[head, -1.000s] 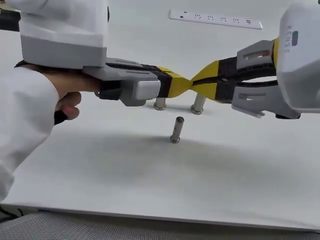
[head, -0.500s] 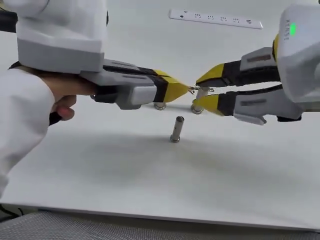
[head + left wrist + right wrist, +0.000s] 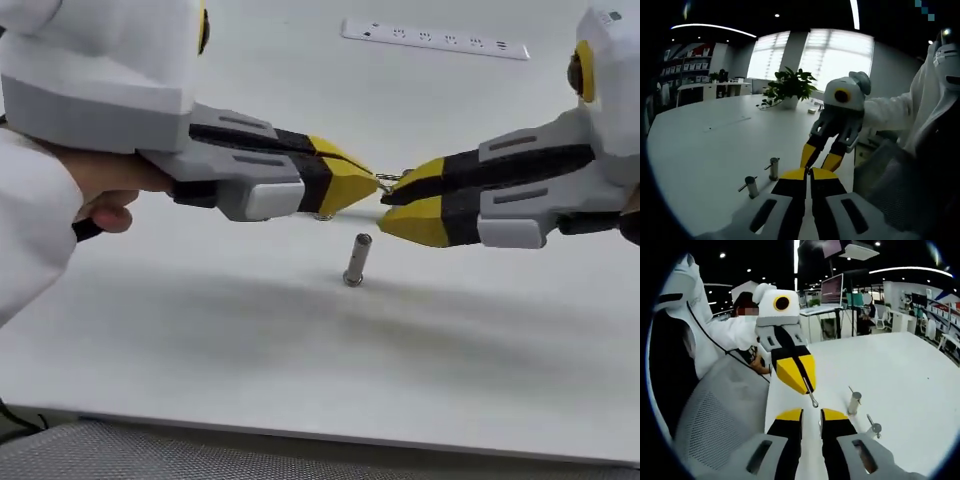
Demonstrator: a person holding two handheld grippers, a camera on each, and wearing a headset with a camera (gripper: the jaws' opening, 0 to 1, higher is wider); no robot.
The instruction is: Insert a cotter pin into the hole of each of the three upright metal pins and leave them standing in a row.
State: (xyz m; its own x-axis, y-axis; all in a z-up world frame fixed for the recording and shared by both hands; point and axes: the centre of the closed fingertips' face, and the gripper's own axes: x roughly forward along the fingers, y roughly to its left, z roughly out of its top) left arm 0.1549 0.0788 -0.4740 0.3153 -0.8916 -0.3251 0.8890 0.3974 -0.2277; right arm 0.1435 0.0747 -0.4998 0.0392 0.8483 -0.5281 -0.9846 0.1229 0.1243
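The left gripper (image 3: 370, 180) pinches the cotter pin (image 3: 809, 391), seemingly light, springy, slippery wire, so the slightly parted right gripper (image 3: 811, 416) should grip its looped head squarely.

a second ago the tips of the left gripper (image 3: 372, 181) and the right gripper (image 3: 383, 209) were crossed together; they have since pulled apart. the cotter pin (image 3: 389, 178) now sticks out of the left one's closed tips. the right one's jaws, spread wide half a second ago, have narrowed and dropped slightly.
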